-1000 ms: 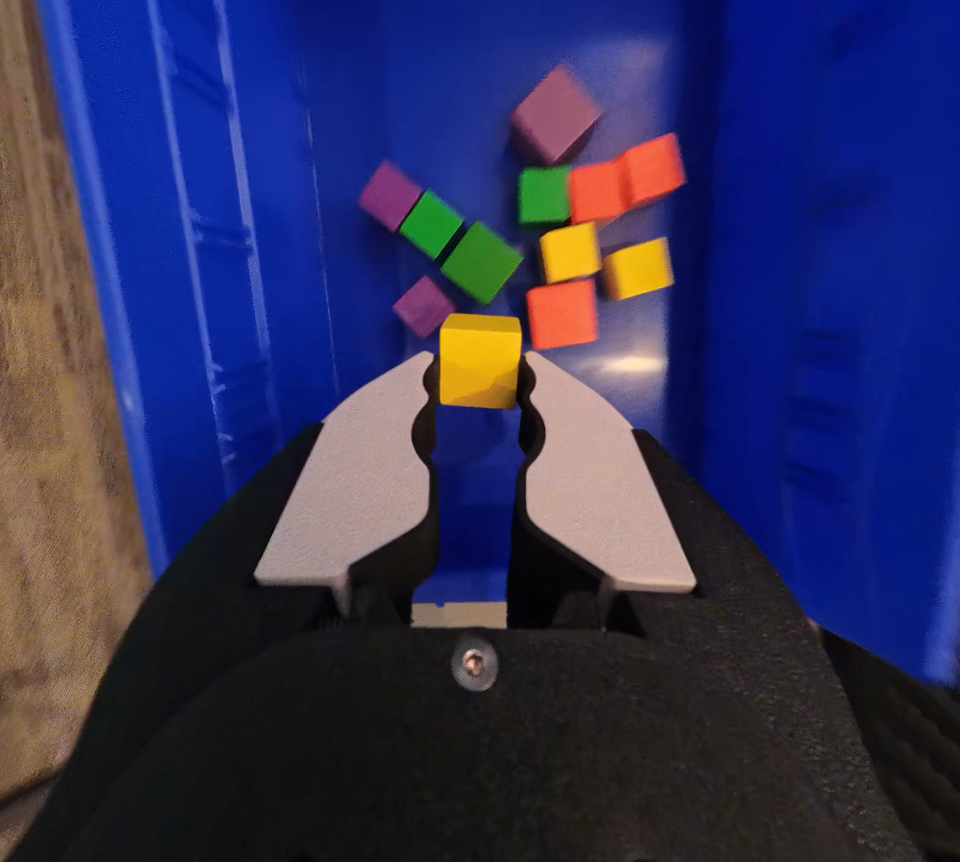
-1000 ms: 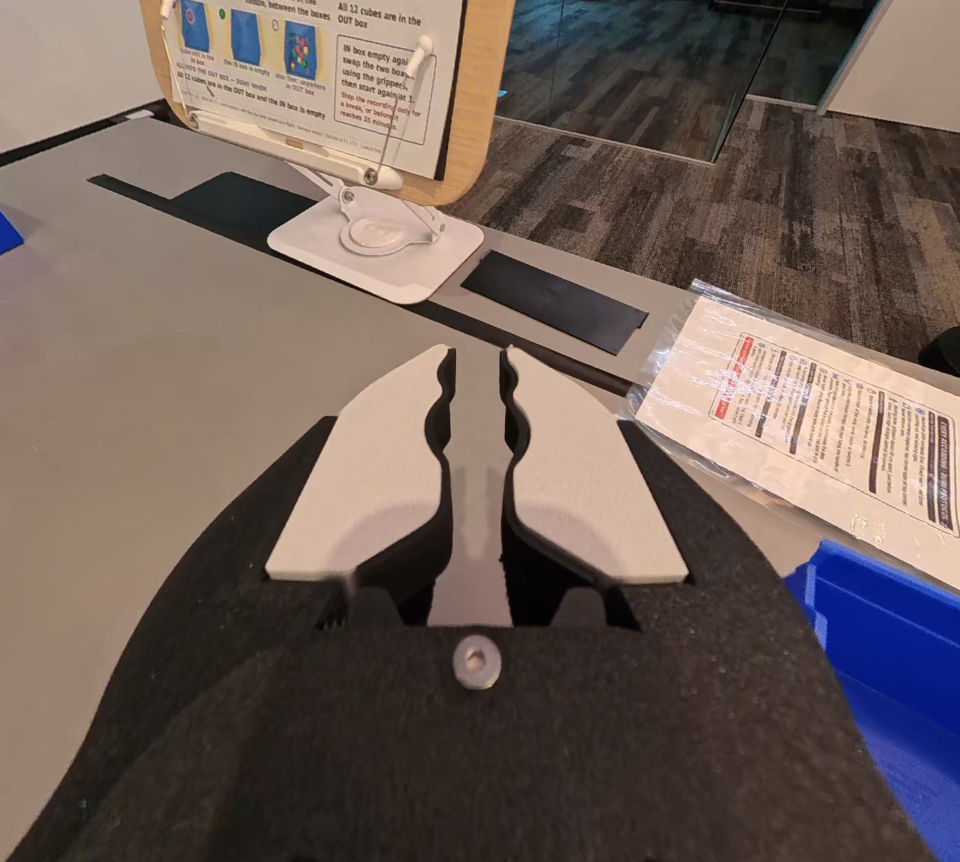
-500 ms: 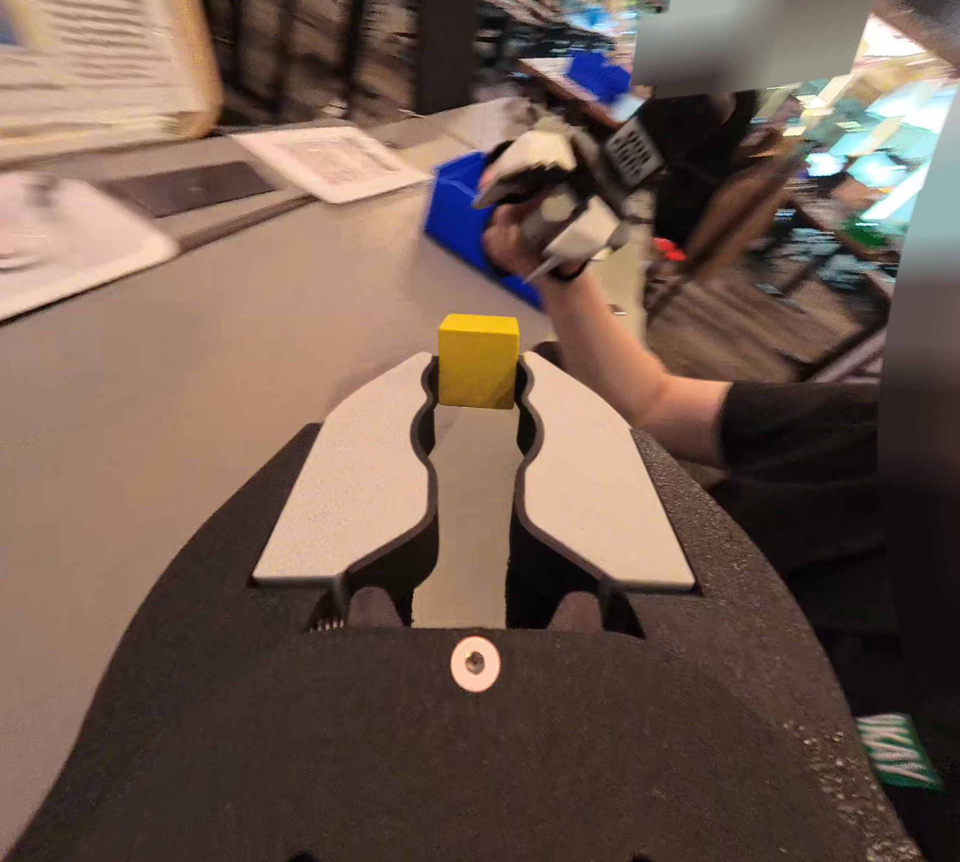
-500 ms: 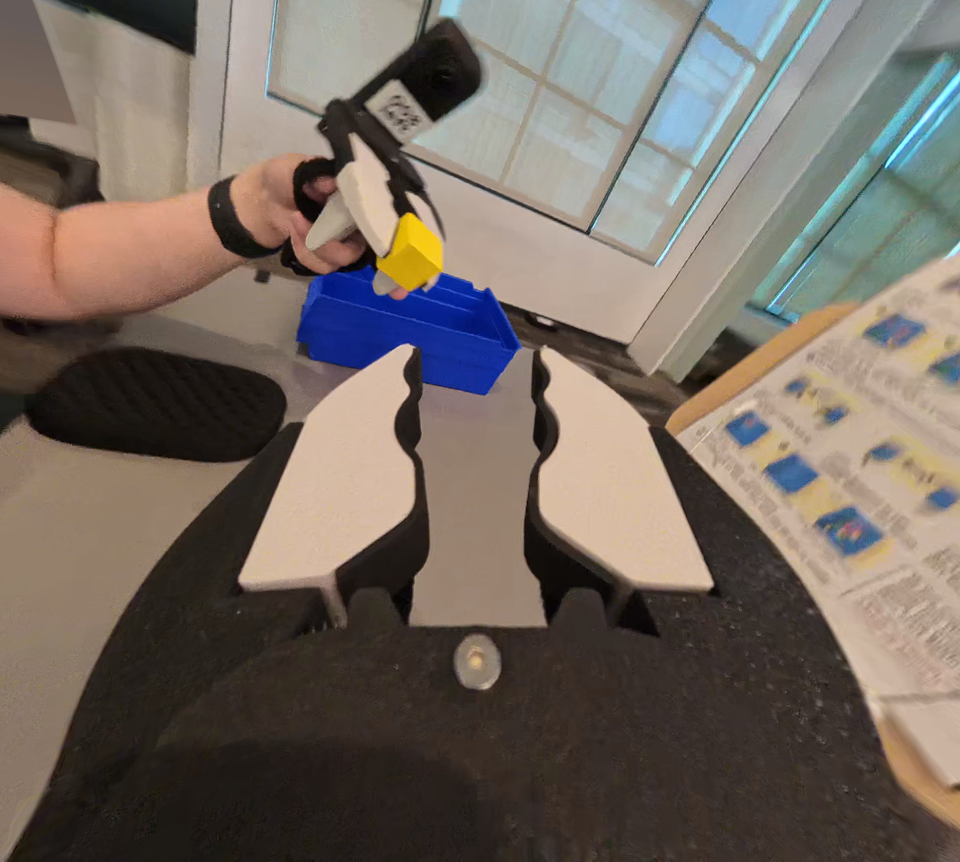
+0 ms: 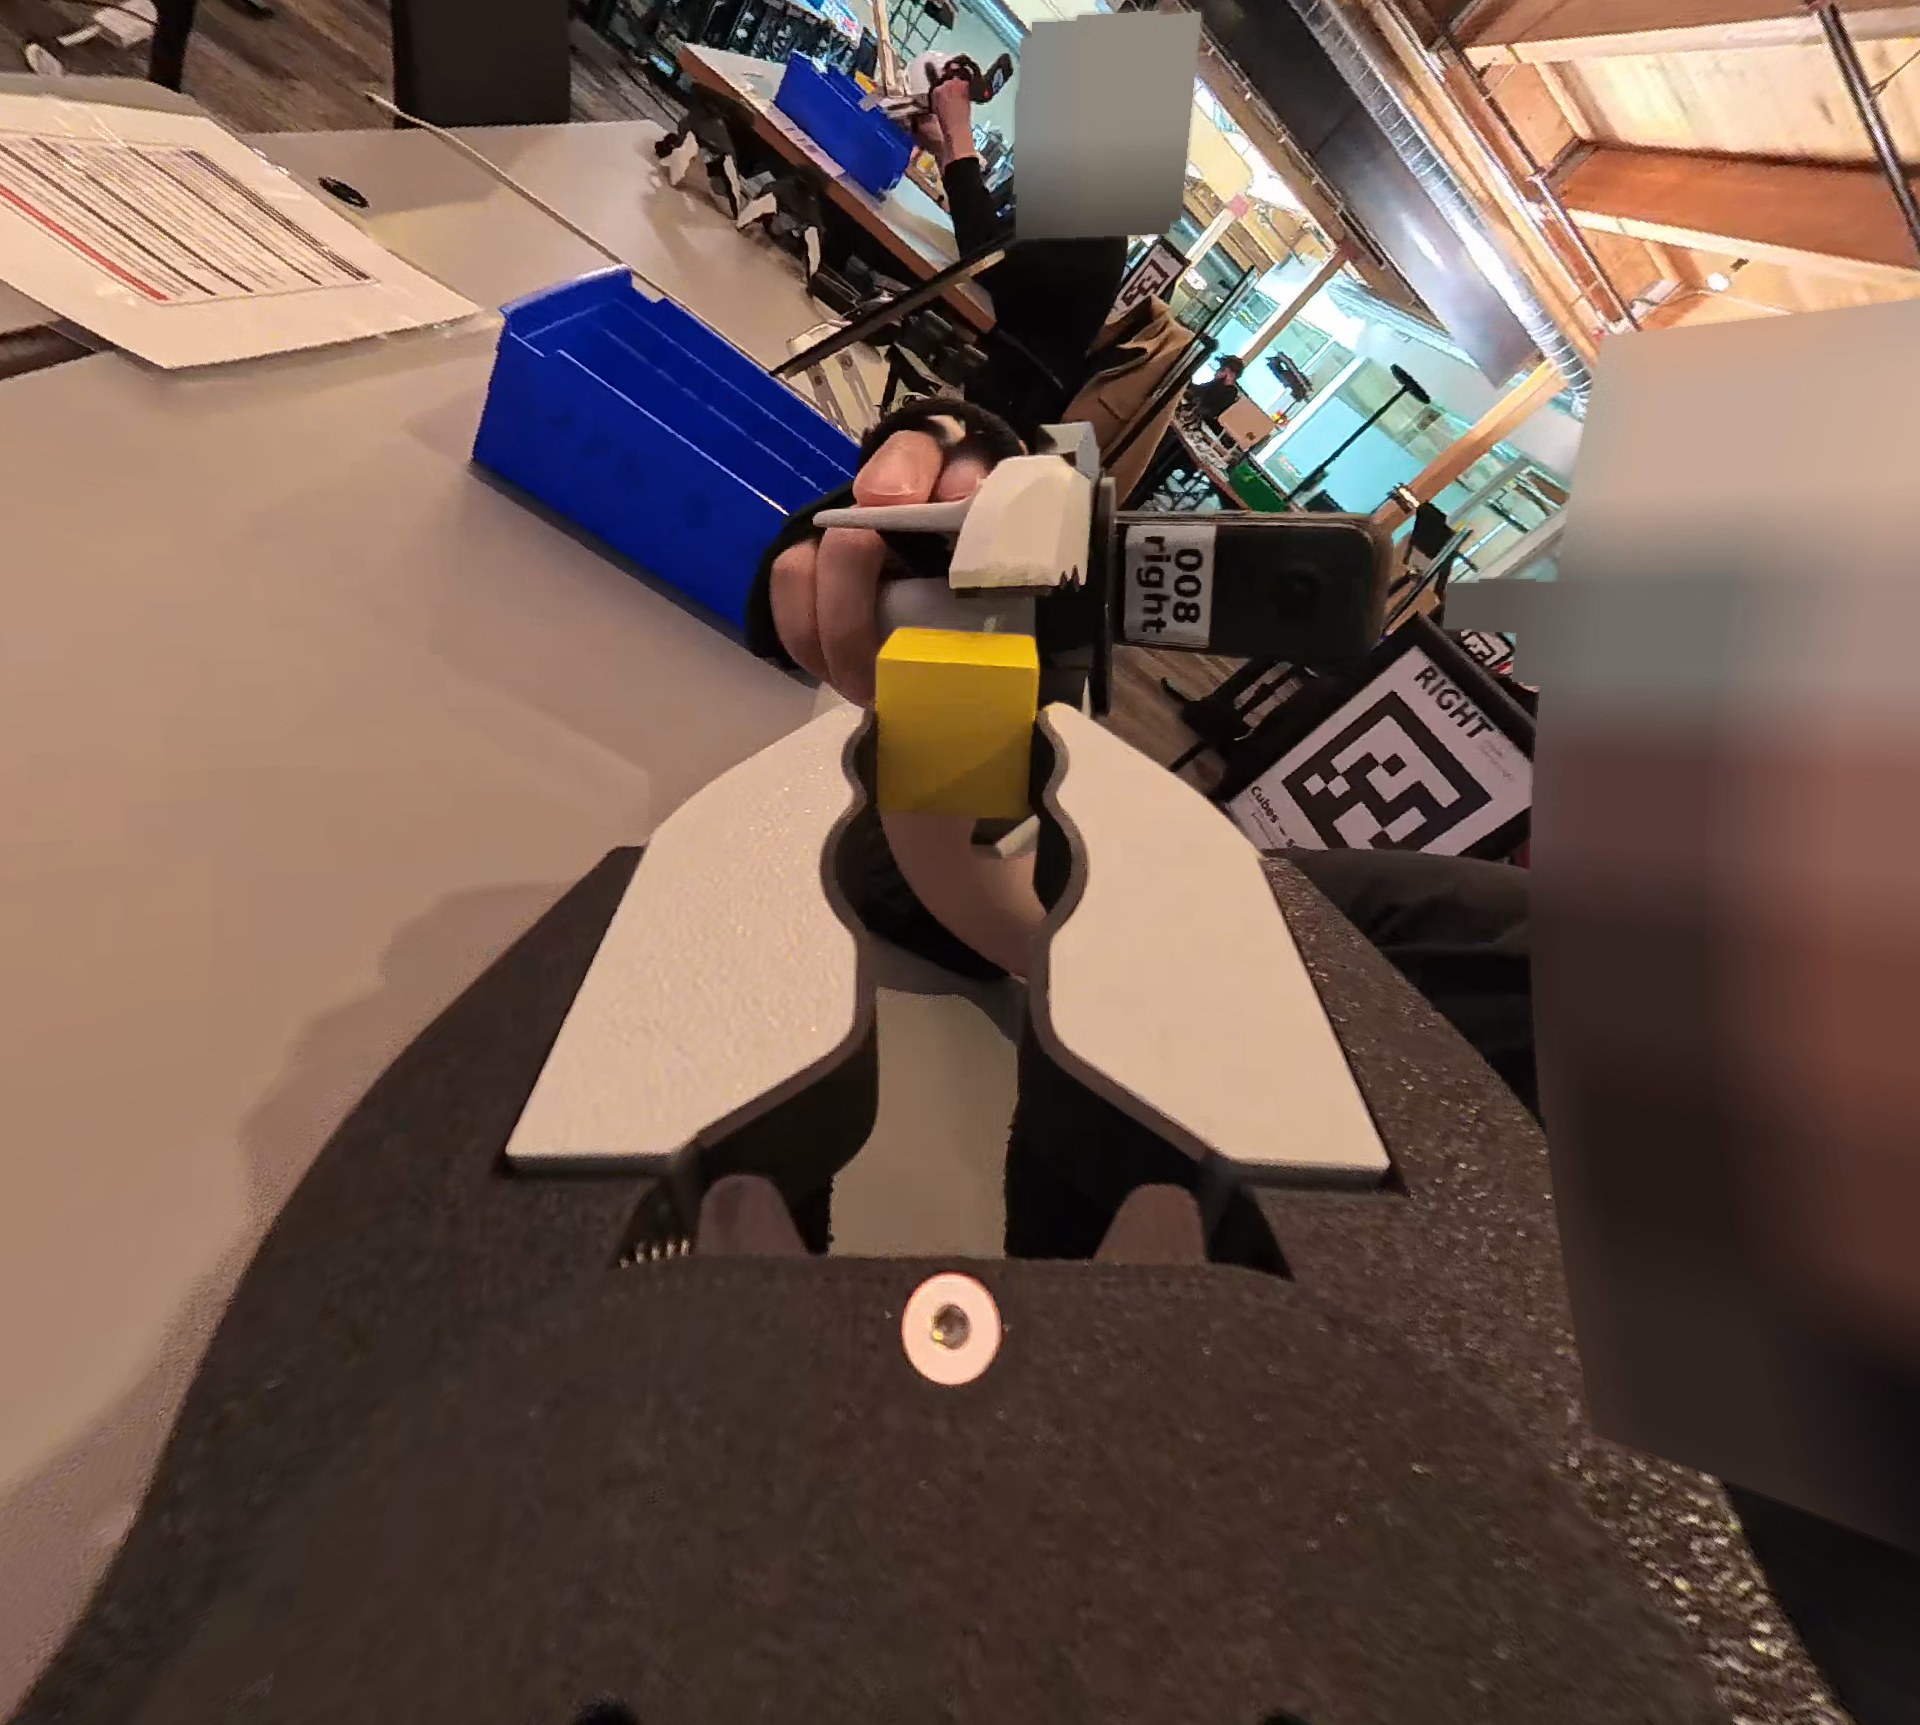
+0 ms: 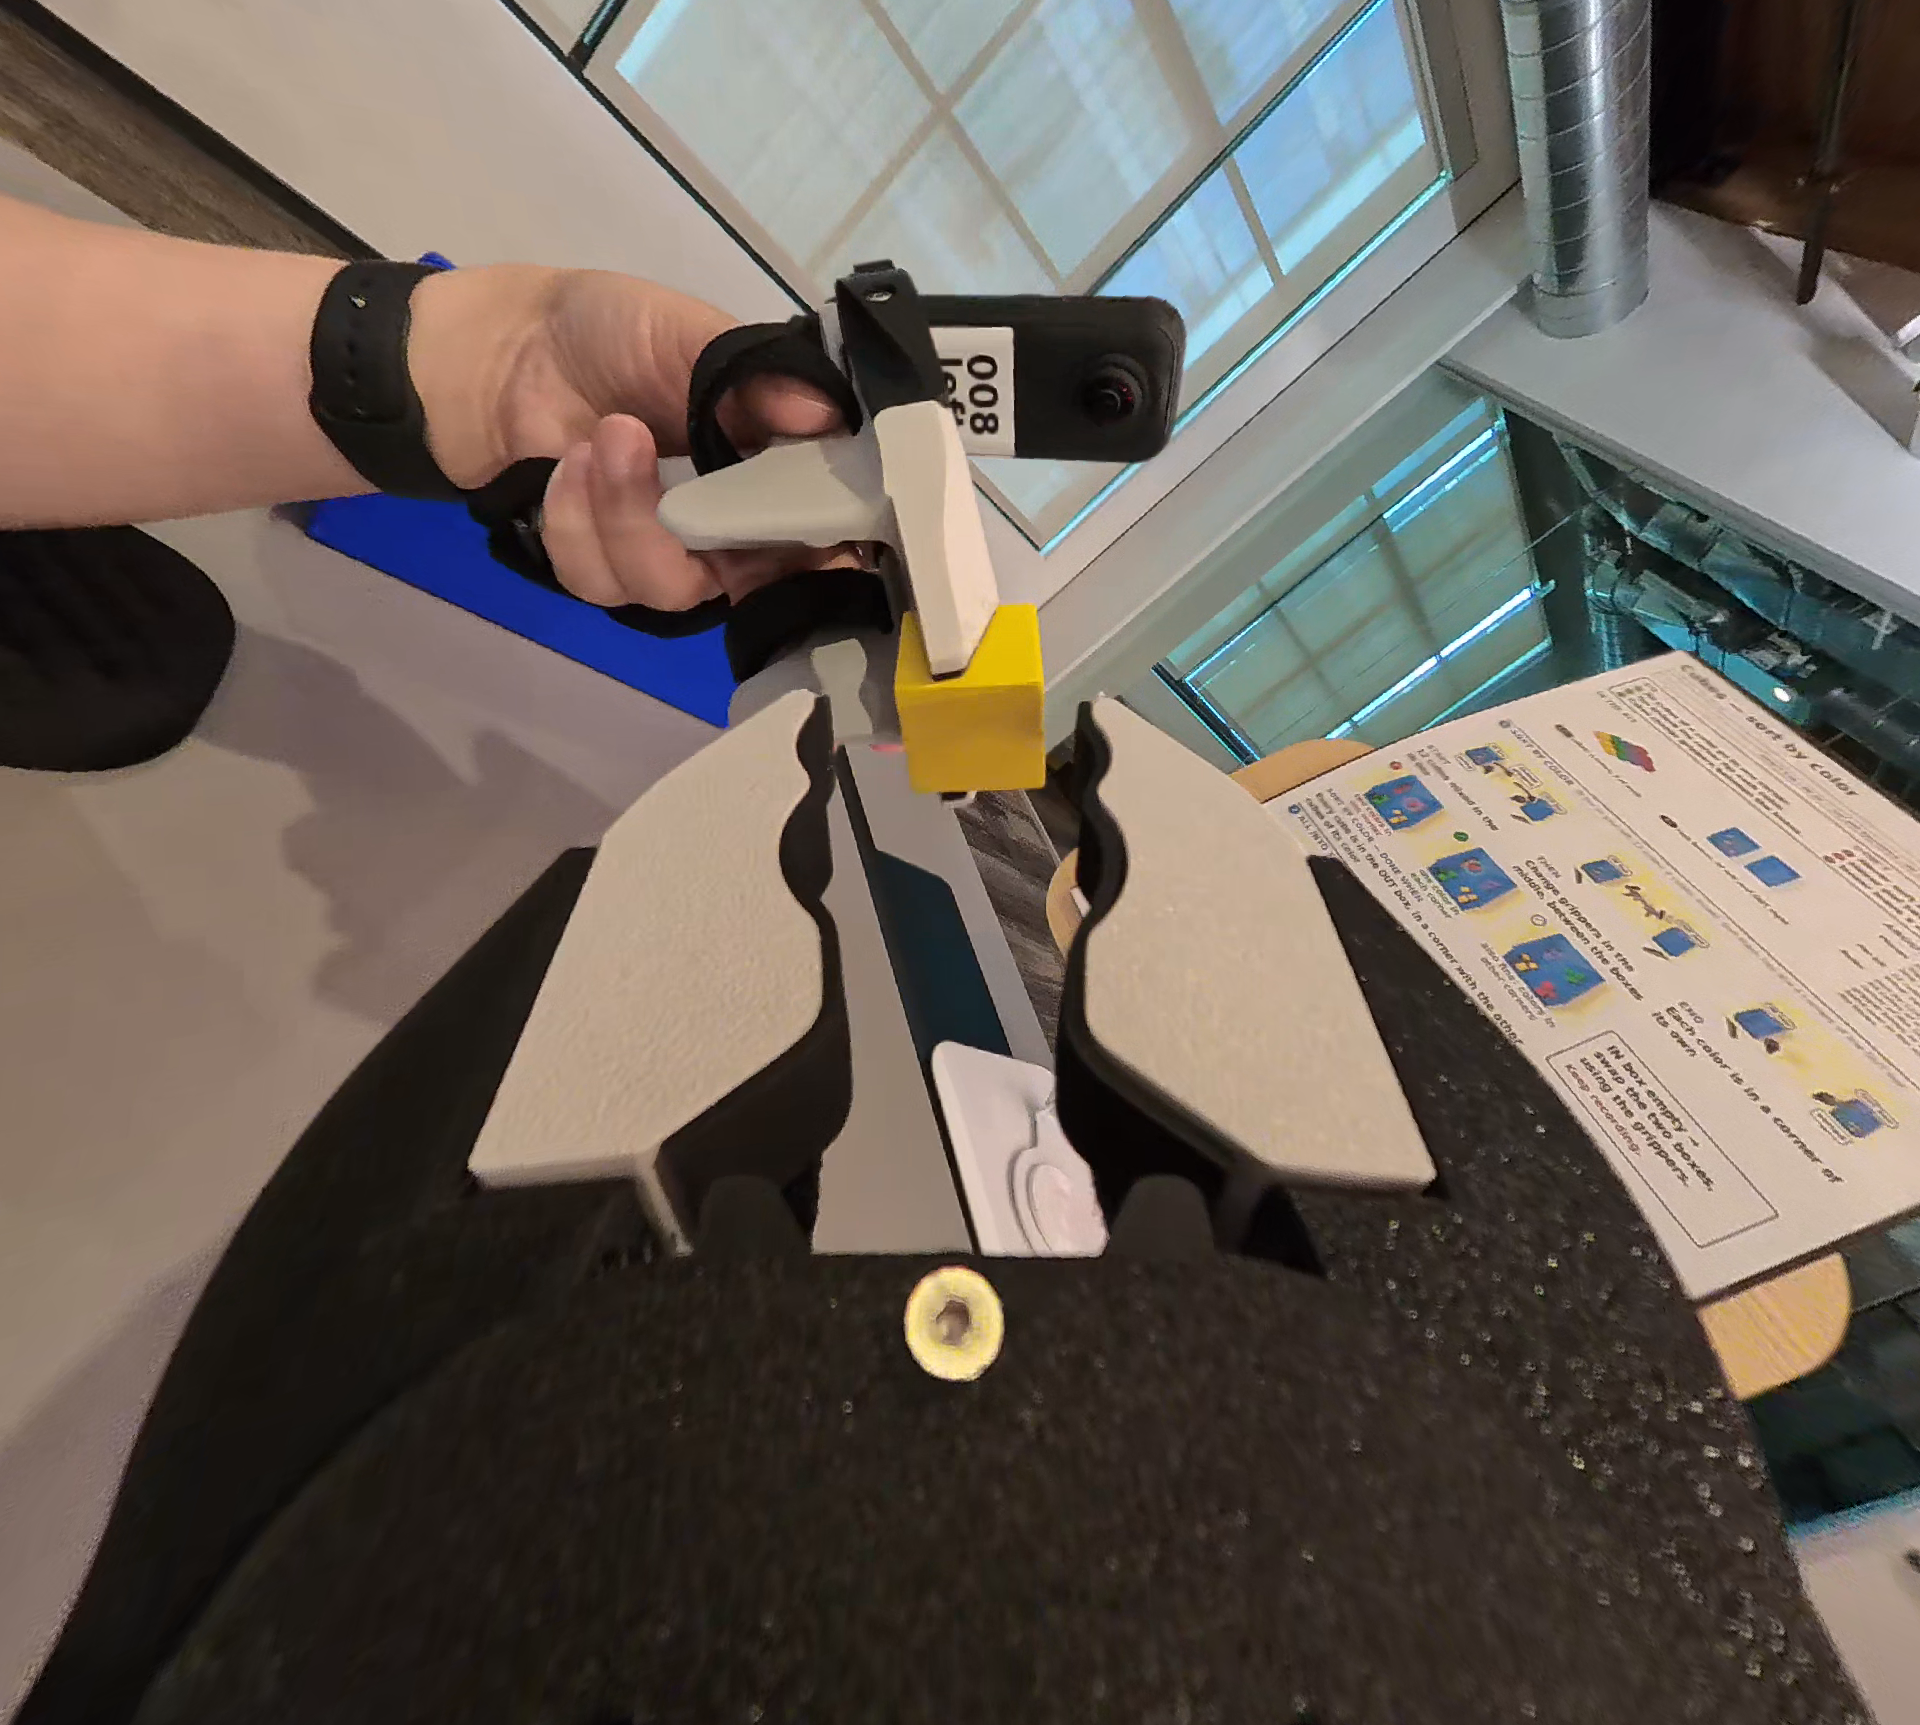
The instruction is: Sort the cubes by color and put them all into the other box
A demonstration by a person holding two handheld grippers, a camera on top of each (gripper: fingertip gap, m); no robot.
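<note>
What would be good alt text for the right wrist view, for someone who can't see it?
The right gripper is open, its grey fingers reaching toward a yellow cube clamped in the left gripper, held in a hand. Behind are a blue box, grey table and instruction board.

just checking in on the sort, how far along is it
Early by the look of it. Done: nothing that shows; the only box interior in view, the blue box on the table, shows no cubes as far as can be seen. In hand: the left tongs grip a yellow cube in mid-air, nose to nose with the open right tongs, apparently for a handover. Left: passing it across, placing it, then any other cubes, none visible here.
</note>
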